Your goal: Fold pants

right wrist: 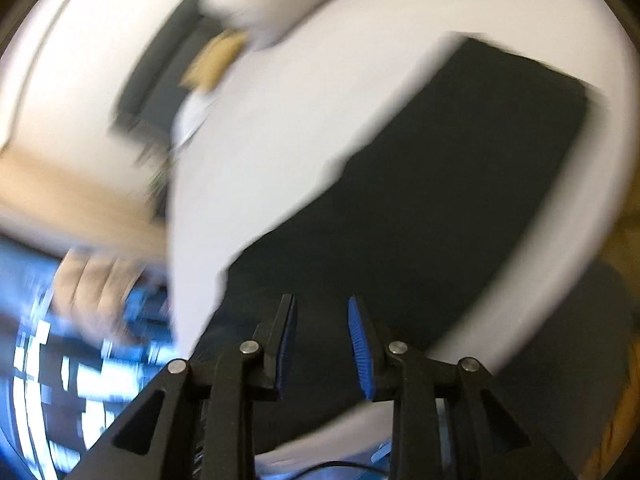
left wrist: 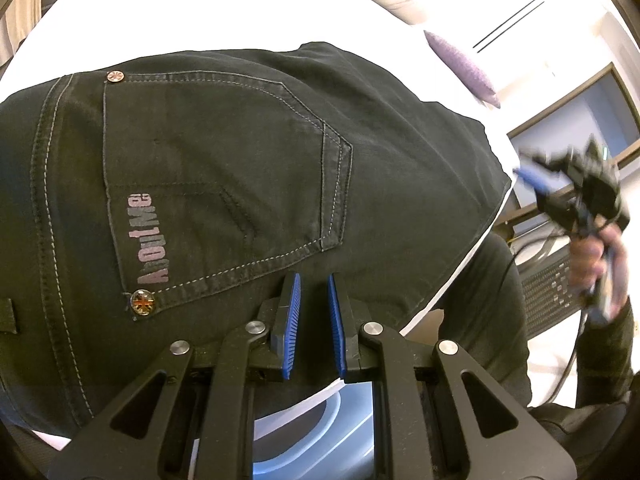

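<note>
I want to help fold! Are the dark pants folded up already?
Seemingly folded: the dark denim pants lie as a compact rectangle on the white surface.

The pants (left wrist: 240,168) are matt black denim-like cloth with pale raised stitching, a printed pinkish logo (left wrist: 146,240) and shiny metal rivets (left wrist: 143,302). The surface (left wrist: 224,12) under them is smooth, plain white. The left gripper (left wrist: 314,326) has matt black plastic arms, polished metal pins and ribbed blue rubbery pads (left wrist: 291,320); the right gripper (right wrist: 322,346) looks alike. A pillow (left wrist: 464,66) is lilac, soft-looking cloth.
</note>
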The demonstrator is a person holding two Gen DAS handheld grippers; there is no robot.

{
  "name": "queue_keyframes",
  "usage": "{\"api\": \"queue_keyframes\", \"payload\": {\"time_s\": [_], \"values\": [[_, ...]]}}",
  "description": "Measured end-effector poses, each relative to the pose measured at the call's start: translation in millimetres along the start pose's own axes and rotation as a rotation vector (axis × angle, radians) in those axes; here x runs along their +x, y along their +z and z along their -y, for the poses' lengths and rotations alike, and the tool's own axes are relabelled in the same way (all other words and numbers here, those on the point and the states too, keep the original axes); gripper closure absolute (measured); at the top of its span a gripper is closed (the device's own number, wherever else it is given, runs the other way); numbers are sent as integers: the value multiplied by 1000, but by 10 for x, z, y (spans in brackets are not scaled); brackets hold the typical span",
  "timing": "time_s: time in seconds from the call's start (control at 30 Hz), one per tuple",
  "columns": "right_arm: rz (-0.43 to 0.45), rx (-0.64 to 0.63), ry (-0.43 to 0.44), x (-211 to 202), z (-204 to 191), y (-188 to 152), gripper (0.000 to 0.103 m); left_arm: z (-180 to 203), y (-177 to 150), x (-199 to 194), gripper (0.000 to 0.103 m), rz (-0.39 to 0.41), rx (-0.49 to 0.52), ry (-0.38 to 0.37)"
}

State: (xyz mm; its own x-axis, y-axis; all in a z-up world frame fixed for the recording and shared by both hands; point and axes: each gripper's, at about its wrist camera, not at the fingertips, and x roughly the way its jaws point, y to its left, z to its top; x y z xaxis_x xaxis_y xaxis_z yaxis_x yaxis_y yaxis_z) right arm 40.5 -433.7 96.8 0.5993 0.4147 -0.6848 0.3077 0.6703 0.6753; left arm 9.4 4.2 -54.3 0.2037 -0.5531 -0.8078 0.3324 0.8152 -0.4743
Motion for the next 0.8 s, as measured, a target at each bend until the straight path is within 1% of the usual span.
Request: {"api": "queue_keyframes", "payload": {"time_s": [0.03,0.1,0.13,0.2,0.23,0.27,0.3,0.33,0.37,0.4,0.43,0.47,0.5,0.53,0.57,0.6,0.63,0.67,0.7,0.73,0.77,0.8], "values": [[-62,-46,42,180,-195,45,73,1,-6,-3,89,1,1,2],[-181,-133,175,594,-607,86,73,11,-16,-5,89,4,5,6],[-234,-167,210,781,-757,94,73,19,-25,-5,89,7,8,7],[-340,-226,220,1274,-1082,82,73,27,-47,-8,89,13,8,8],[-406,-232,259,1496,-1178,69,74,30,-55,-9,89,15,7,7],[-468,-209,301,1754,-1236,44,76,29,-61,-11,89,16,6,5],[-498,-186,297,1944,-1251,26,76,23,-67,-12,89,16,5,2],[-536,-188,261,2181,-1260,-6,76,20,-75,-9,89,15,6,0],[-550,-209,214,2385,-1241,-25,78,16,-81,-7,89,13,10,0],[-543,-200,172,2513,-1176,-13,94,16,-81,-3,89,12,14,1],[-538,-163,144,2656,-1046,23,103,14,-81,-2,89,9,18,3],[-528,-102,171,2742,-904,109,103,14,-86,2,89,9,21,5],[-506,-8,225,2777,-749,217,103,22,-83,5,89,10,22,6],[-468,46,235,2759,-654,292,103,26,-80,8,89,11,21,5],[-399,74,225,2693,-582,411,103,26,-82,8,89,11,19,2],[-287,74,156,2572,-517,590,103,19,-87,8,89,13,17,-3],[-215,85,110,2489,-456,693,103,14,-91,11,89,13,16,-6],[-143,127,67,2373,-348,818,103,8,-98,8,89,15,14,-9],[-110,165,54,2275,-265,885,97,12,-104,1,89,16,14,-10],[-88,192,76,2149,-212,931,95,2,-102,-13,89,17,13,-9],[-74,170,121,2006,-234,938,94,-1,-107,-21,89,20,13,-8],[-83,127,167,1884,-302,889,93,-4,-115,-21,89,23,12,-8]]}}
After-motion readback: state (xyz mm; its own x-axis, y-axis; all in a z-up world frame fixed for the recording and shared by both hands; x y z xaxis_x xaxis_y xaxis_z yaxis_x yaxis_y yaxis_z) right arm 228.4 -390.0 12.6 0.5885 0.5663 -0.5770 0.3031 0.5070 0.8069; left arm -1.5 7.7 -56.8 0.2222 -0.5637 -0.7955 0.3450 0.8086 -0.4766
